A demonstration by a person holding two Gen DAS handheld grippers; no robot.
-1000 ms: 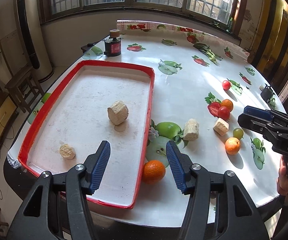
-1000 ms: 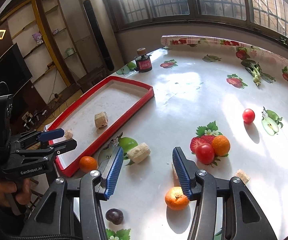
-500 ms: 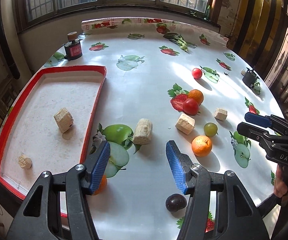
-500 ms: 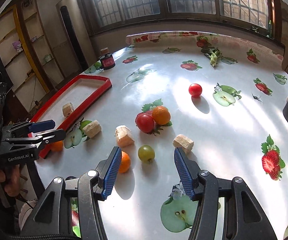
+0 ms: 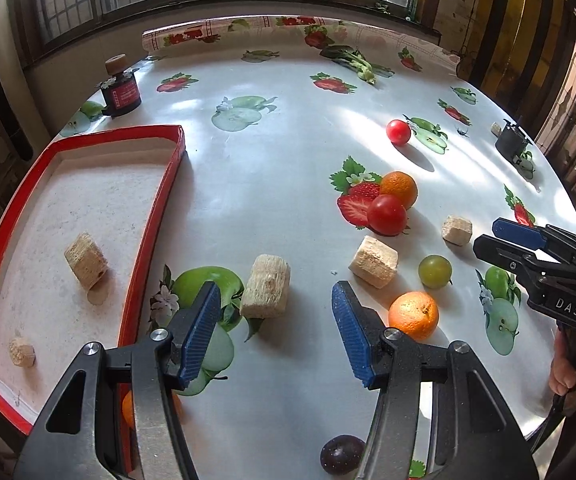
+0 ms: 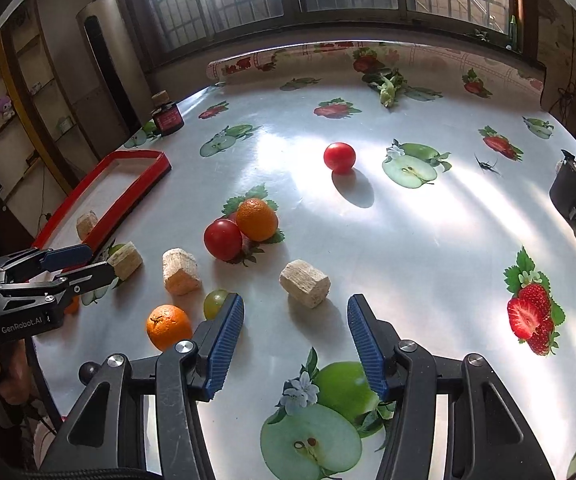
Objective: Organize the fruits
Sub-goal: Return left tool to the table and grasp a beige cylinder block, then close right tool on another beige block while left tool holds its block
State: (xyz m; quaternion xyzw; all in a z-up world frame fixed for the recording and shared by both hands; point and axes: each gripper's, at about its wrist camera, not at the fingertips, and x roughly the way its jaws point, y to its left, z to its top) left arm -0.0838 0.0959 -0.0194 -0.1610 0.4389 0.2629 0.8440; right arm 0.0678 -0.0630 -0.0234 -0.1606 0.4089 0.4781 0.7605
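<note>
My left gripper [image 5: 276, 320] is open and low over the fruit-print table, with a tan block [image 5: 266, 292] just ahead of its fingertips and untouched. An orange [image 5: 413, 316] and a green grape [image 5: 435, 271] lie to its right, and a dark plum [image 5: 341, 454] sits under its right finger. My right gripper [image 6: 293, 328] is open, with another tan block [image 6: 305, 283] just past its tips. To its left lie an orange [image 6: 168, 327], a grape [image 6: 215, 303], and a tomato [image 6: 222, 239] touching an orange [image 6: 256, 219]. The red tray [image 5: 152, 216] holds two tan pieces.
A small tomato [image 6: 339, 157] sits alone further back. A dark jar with a cork [image 5: 120, 94] stands behind the tray. A small black device [image 6: 573, 192] is near the right edge. An orange [image 5: 128, 408] is half hidden under the left gripper, by the tray. A hand [image 5: 567, 368] holds the right gripper.
Both grippers have moved right across the table and a little lower, away from the tray and toward the loose fruit and blocks. Both sets of jaws stay open and empty.
</note>
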